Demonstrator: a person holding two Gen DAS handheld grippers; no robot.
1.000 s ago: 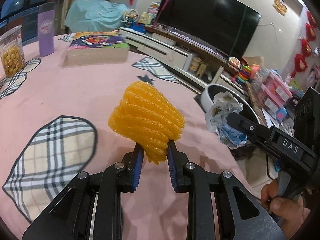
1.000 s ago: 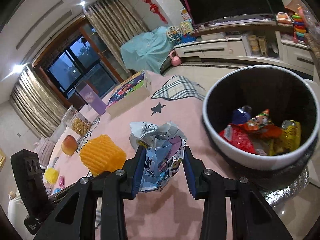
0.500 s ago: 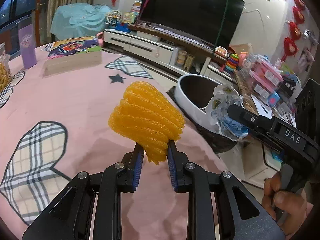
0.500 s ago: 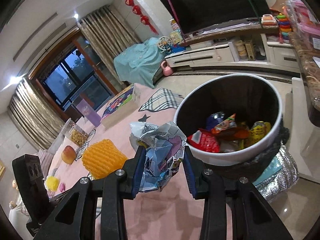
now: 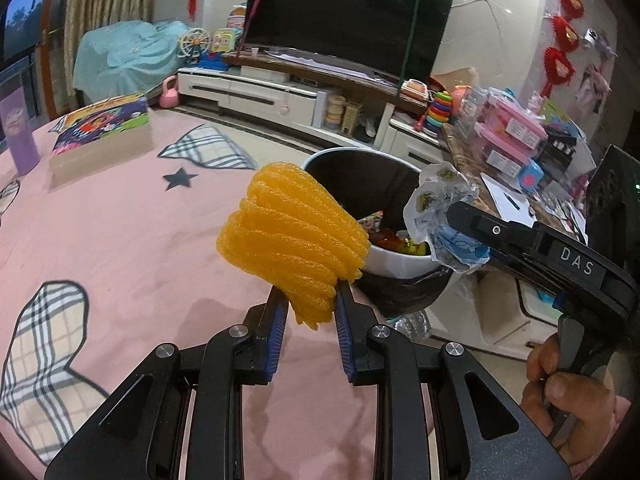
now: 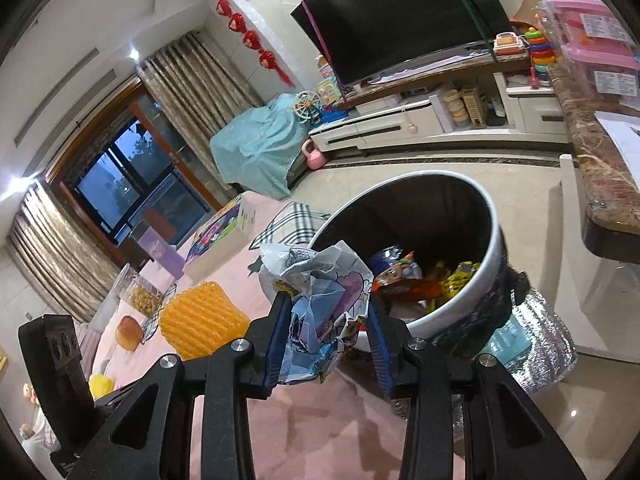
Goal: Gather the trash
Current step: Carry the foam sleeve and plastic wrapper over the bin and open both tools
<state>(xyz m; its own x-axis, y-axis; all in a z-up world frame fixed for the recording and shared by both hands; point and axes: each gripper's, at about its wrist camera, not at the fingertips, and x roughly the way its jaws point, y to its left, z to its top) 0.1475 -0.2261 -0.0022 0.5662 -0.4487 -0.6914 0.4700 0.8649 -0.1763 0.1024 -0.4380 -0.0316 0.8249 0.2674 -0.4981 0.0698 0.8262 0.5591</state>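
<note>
Bin (image 5: 400, 270) now nearer both loads: left gripper (image 5: 310, 316) clamps orange foam net (image 5: 292, 240), right gripper (image 6: 326, 334) clamps crumpled wrapper (image 6: 320, 292); carry step, release over rim next.

Both wrist views angle down, close, sharing the bin (image 5: 400, 268) (image 6: 460, 304).

Orange foam net (image 5: 294, 244), crumpled wrapper (image 6: 320, 304) (both held aloft).

Ribbed orange foam net (image 5: 294, 246), crumpled glossy wrapper (image 6: 320, 304), matt pink tablecloth (image 5: 120, 232), glossy white bin (image 6: 486, 276)
</note>
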